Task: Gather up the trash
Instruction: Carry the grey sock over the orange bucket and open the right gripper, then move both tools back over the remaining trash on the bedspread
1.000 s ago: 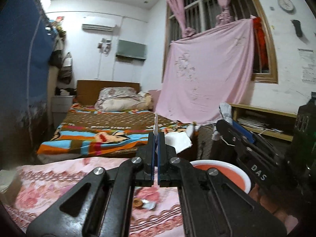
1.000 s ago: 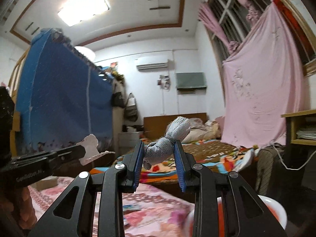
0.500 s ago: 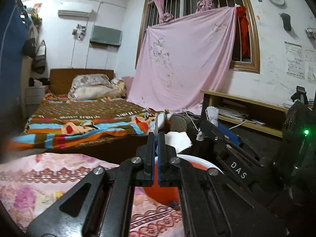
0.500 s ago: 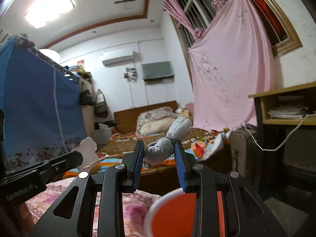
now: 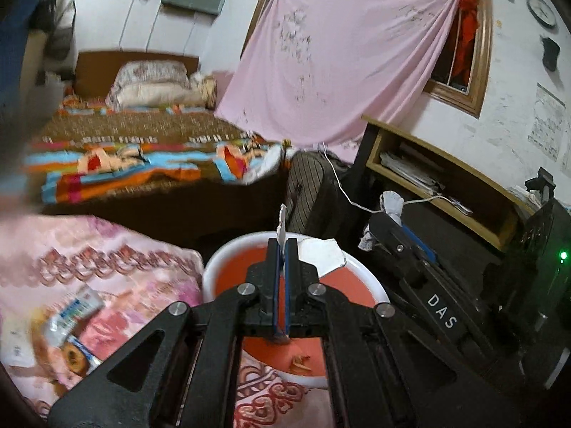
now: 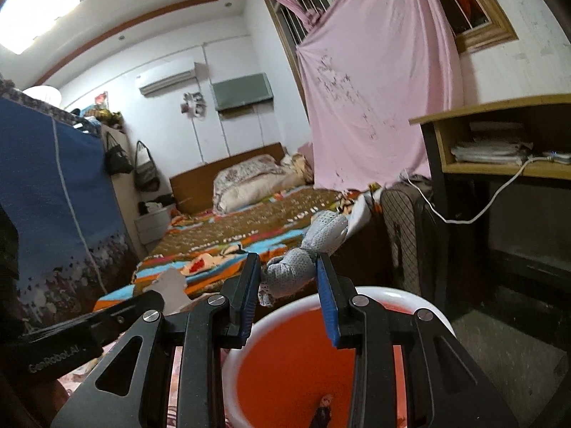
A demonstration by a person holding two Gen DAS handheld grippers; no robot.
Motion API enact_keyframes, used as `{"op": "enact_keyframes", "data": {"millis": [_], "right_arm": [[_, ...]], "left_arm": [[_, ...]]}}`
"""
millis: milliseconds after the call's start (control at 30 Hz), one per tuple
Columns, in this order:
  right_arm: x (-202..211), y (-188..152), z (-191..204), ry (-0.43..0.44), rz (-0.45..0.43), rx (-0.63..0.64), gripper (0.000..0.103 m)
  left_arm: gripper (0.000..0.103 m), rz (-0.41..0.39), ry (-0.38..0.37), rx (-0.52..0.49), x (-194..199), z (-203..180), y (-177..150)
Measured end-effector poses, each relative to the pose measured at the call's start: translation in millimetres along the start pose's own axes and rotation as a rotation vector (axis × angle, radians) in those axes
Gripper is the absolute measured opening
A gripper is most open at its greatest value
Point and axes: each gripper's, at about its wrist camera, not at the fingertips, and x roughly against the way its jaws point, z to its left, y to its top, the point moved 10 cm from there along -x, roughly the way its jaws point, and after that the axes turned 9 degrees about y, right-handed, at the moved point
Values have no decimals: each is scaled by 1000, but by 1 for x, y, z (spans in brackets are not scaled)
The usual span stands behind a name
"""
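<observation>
My left gripper (image 5: 282,246) is shut on a thin white scrap of paper (image 5: 321,255) and holds it over a red bin with a white rim (image 5: 221,260). My right gripper (image 6: 287,274) is shut on a crumpled grey-white tissue wad (image 6: 303,264) above the same red bin (image 6: 303,356), whose white rim (image 6: 428,303) shows below the fingers. The right gripper also shows in the left wrist view (image 5: 389,228), to the right of the bin, with the tissue (image 5: 390,205) in it. A few scraps lie on the bin's bottom (image 5: 301,360).
A pink floral cloth (image 5: 89,267) lies left of the bin, with small wrappers (image 5: 75,314) on it. A bed with a striped blanket (image 5: 142,149) stands behind. A wooden shelf desk (image 5: 446,178) and a dark bag (image 5: 310,182) stand at the right.
Both grippers have swung right and tilted down, from over the pink cloth to above the red bin. Each still holds its piece of trash.
</observation>
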Motion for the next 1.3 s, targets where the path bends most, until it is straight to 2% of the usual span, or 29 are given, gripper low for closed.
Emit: {"op": "enact_keyframes", "data": {"millis": [100,300,467,600,700,800,867,933,1100,1167,1233,1300], "right_arm": [[-4,-6,-5,-14,29,-11,31],[-8,-13,-11,-29,63,-32,44],[-9,-16,-13,-40,78,-39,45],[-8,-15,-8,-40,74,-29,45],[-7,-12,-3,-28,60,-16,46],[-4,-9,5,-11,40,1,52],[-1,-5,14,8,19,16,65],[3,-2,22,27,-6,29,73],[14,7,49,79,-68,85,83],[19,10,61,94,-99,105,96],[24,12,70,107,-131,121,103],[28,12,83,137,-150,143,103]], "left_arm": [[0,46,-15,22,-9,-3,-5],[0,109,-39,61,-18,-5,-11],[13,110,-22,84,-14,3,-13],[25,87,31,88,-5,17,-11],[35,51,79,93,5,30,-7],[44,5,133,95,20,45,-3],[48,-33,174,99,35,58,-2],[55,-67,212,108,48,70,0],[74,-181,324,144,89,104,4],[81,-220,368,159,106,118,4],[89,-254,416,178,122,133,4],[92,-293,459,190,136,145,4]]}}
